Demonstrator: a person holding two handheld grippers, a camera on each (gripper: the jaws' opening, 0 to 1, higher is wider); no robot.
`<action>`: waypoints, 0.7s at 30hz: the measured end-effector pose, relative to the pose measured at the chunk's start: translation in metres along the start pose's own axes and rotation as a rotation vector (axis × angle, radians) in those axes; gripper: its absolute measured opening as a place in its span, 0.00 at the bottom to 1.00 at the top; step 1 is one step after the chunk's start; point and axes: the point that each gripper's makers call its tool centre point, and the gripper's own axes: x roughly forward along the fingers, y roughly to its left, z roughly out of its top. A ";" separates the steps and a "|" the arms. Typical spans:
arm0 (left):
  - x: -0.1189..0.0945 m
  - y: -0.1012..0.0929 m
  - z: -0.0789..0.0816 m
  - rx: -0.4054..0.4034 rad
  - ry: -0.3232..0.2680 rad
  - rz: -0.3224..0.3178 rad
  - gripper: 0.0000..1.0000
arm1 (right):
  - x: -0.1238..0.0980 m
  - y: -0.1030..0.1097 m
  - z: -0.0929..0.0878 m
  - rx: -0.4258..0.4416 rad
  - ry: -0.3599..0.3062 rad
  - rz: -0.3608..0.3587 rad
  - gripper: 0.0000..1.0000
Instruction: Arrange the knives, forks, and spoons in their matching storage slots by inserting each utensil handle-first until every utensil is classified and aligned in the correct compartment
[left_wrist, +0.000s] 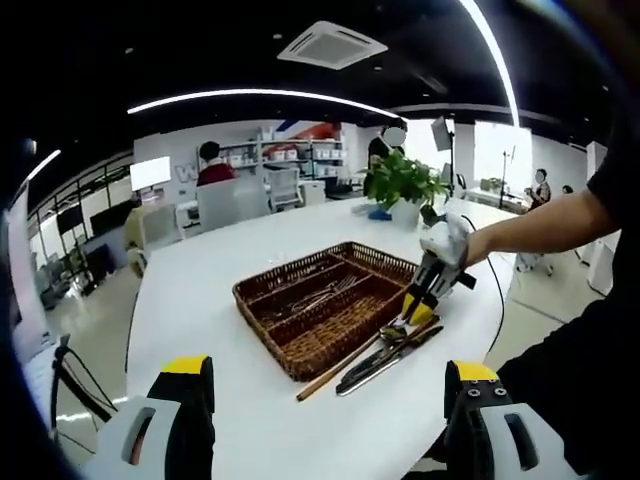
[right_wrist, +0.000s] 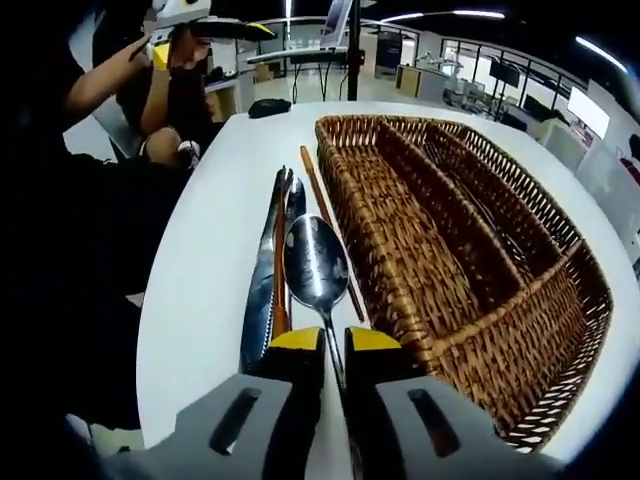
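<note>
The spoon (right_wrist: 317, 268) is lying on the white table (right_wrist: 205, 260) just ahead of the right gripper (right_wrist: 334, 345), bowl pointing away, and its thin handle is running back between the yellow-tipped fingers (right_wrist: 296, 340), which are pressing together on it. So the step in hand is picking up this spoon. Just to the left of the fingers, a knife (right_wrist: 262, 290) and other utensils with brown handles are lying side by side, touching or nearly so; a long brown stick (right_wrist: 325, 225) is lying between them and the basket (right_wrist: 470, 250).

The wicker basket, to the right of the fingers, is divided into several long slots plus 1 cross slot at its near end. In the left gripper view, a fork (left_wrist: 335, 290) or 2 are already lying in a middle slot.

Next, I judge, the spoon is needing a lift clear of the pile, then a turn so its handle is leading into a free slot without snagging the wicker.

The left gripper (left_wrist: 330, 400) is hovering well back from the basket, fingers spread wide and holding nothing.

Beyond the table a potted plant (left_wrist: 400, 182), office chairs, shelves and several people are showing under strip lights.
</note>
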 end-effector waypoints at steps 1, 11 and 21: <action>0.000 -0.001 0.000 0.006 0.004 -0.003 1.00 | -0.001 0.000 0.000 -0.006 -0.004 0.002 0.07; -0.009 0.008 0.004 -0.001 -0.011 0.020 1.00 | 0.000 0.003 0.001 -0.099 0.014 0.009 0.00; -0.012 0.006 0.005 0.003 -0.011 0.027 1.00 | -0.006 0.003 0.000 -0.161 0.045 -0.019 0.00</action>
